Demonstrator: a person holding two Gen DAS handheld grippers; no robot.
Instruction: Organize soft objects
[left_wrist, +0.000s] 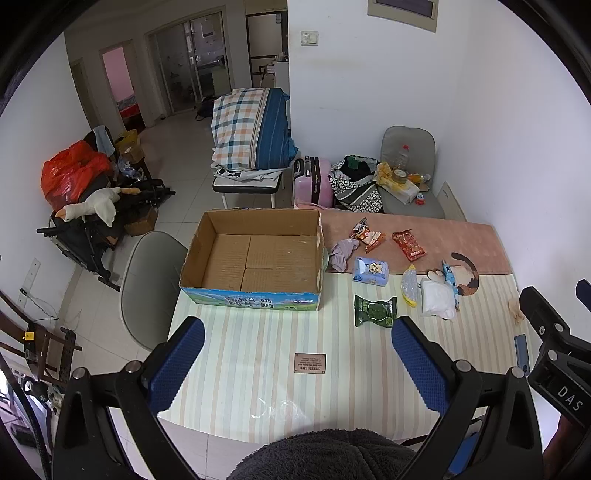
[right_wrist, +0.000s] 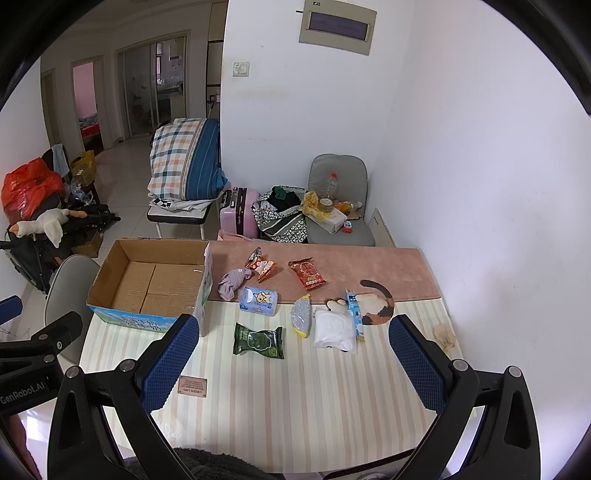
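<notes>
**Both tools spread wide above the striped tabletop, box empty, soft items in a loose cluster**

From my seat I see the tabletop (right_wrist: 280, 413) first: a striped cloth on the near part, a pink mat (right_wrist: 332, 266) across the far part, the right side close against the white wall. A broad bare band of stripes lies between my tools and the items.

The cardboard box (left_wrist: 255, 258) stands at the far left corner, open at the top with nothing inside, its left wall at the tabletop edge above a grey chair (left_wrist: 147, 284).

To the right of the box the soft things lie well apart from each other: a white pouch (right_wrist: 332, 328), a green packet (right_wrist: 258, 341) nearest me, a blue tissue pack (right_wrist: 258, 301), a red snack bag (right_wrist: 307, 273), an orange snack bag (right_wrist: 260, 264), a lilac cloth (right_wrist: 232, 282) just beside the box, and a yellow-edged sponge (right_wrist: 301, 315).

My left tool (left_wrist: 299, 354) hangs released, fingers wide, holding nothing, over bare stripes. My right tool (right_wrist: 293, 354) is likewise spread and bare-handed, with the green packet and white pouch seen between its fingers.

Only the right wrist view shows clearly the small tan fluffy piece (right_wrist: 445, 334) near the wall edge; the left wrist view shows more of the floor left of the box.
</notes>
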